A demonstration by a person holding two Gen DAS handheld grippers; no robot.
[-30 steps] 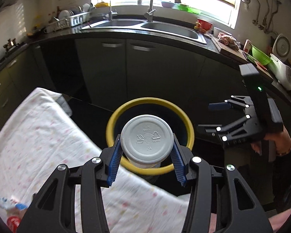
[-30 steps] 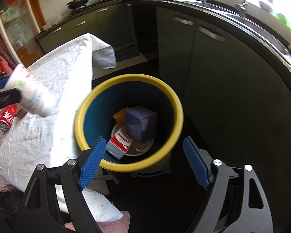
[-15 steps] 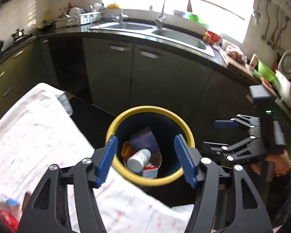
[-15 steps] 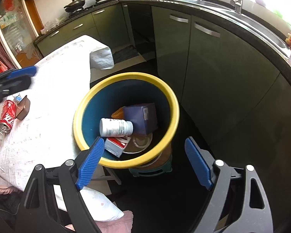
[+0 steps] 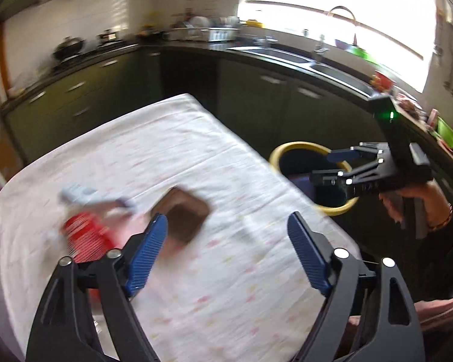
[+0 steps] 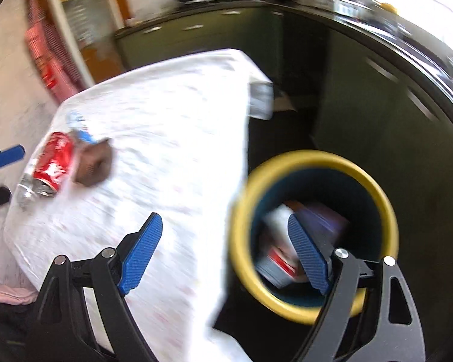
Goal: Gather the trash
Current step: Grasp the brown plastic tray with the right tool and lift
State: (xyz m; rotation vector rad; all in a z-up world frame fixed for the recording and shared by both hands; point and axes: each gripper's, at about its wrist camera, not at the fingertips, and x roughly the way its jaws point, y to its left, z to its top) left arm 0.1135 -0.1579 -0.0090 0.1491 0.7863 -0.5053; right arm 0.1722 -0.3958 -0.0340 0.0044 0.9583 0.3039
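Red can (image 6: 53, 163) on its side on the white tablecloth (image 6: 172, 138), beside the brown wrapper (image 6: 93, 164), far from the yellow-rimmed bin (image 6: 312, 158).
Thin metal, probably empty: light, dents easily, smooth and apt to roll; best taken across the mid-body. Left gripper (image 5: 226, 253) jaws are opening, nothing between them; can lies just left of its left pad. Right gripper (image 6: 229, 250) gapes empty between cloth edge and bin, well away from the can.

A table (image 6: 172, 138) draped in a white, faintly patterned cloth held a crushed red can (image 6: 53, 163), a brown wallet-like object (image 6: 94, 163) and a blurred clear plastic bottle (image 5: 84, 194), clustered together.
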